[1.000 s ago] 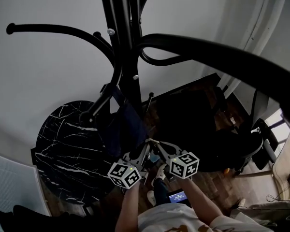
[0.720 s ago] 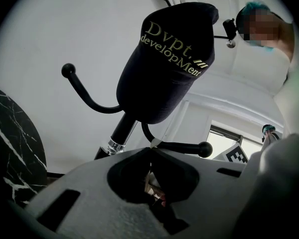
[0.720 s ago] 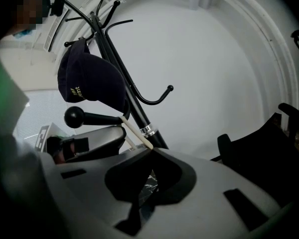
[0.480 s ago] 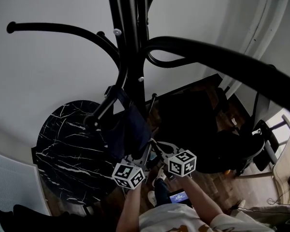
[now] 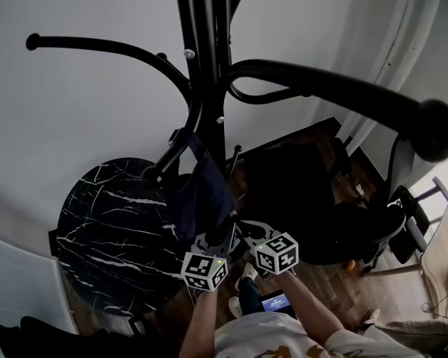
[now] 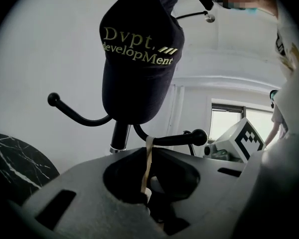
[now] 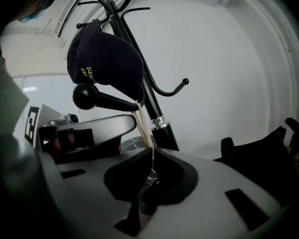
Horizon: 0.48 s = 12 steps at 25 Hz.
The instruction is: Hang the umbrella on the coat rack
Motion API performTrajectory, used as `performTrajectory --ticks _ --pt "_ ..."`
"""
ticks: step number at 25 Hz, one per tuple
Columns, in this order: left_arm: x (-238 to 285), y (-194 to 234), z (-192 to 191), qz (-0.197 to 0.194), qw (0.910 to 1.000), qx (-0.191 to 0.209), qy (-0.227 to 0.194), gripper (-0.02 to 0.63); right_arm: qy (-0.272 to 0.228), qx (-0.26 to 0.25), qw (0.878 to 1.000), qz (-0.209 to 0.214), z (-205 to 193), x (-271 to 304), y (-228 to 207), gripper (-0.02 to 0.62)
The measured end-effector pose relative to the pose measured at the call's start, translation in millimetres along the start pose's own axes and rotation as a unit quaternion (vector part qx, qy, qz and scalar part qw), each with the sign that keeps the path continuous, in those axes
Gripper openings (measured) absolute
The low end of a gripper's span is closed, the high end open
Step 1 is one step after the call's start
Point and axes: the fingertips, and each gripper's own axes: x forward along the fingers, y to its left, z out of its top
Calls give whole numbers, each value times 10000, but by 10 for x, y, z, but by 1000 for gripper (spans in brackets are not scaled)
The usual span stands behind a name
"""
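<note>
Two grippers shared one hold. The coat rack (image 5: 205, 66) was the biggest thing, a black pole with curved arms, standing by a round black marble surface (image 5: 104, 222). A dark cap (image 6: 139, 59) with gold lettering hung on the rack, just above the work.

Below the cap a ball-tipped hook (image 6: 182, 139) stuck out, and a thin beige strap (image 6: 148, 158) lay over it. The left gripper (image 6: 147, 190) had its jaws closed on the lower end of that strap. The right gripper (image 7: 150, 180) had its jaws pinched together on the same strap from the other side.

The umbrella itself could not be made out. Likely it hung below the jaws, out of all three views, with only this loop showing. I could not tell whether the strap went fully round the hook or just rested against it.

Handling, as a judgement:
- The strap looked soft and limp, so it would slip or twist if pinched loosely.
- The weight under it would likely swing.
- Best hold looked like low on the strap, close under the hook, with the loop kept open.

The head view was too dark around the jaws to show the strap.
</note>
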Motion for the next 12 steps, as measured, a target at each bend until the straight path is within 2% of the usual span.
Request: performTrajectory --ticks 4,8,12 --pt "-103 58 -39 170 9998 -99 16 23 -235 189 9992 -247 25 -140 11 20" --pt "-257 -16 2 132 9999 -19 34 21 -265 47 9986 -458 -62 -321 112 12" --pt "-404 -75 -10 128 9999 -17 109 20 -525 167 9978 -379 -81 -552 301 12"
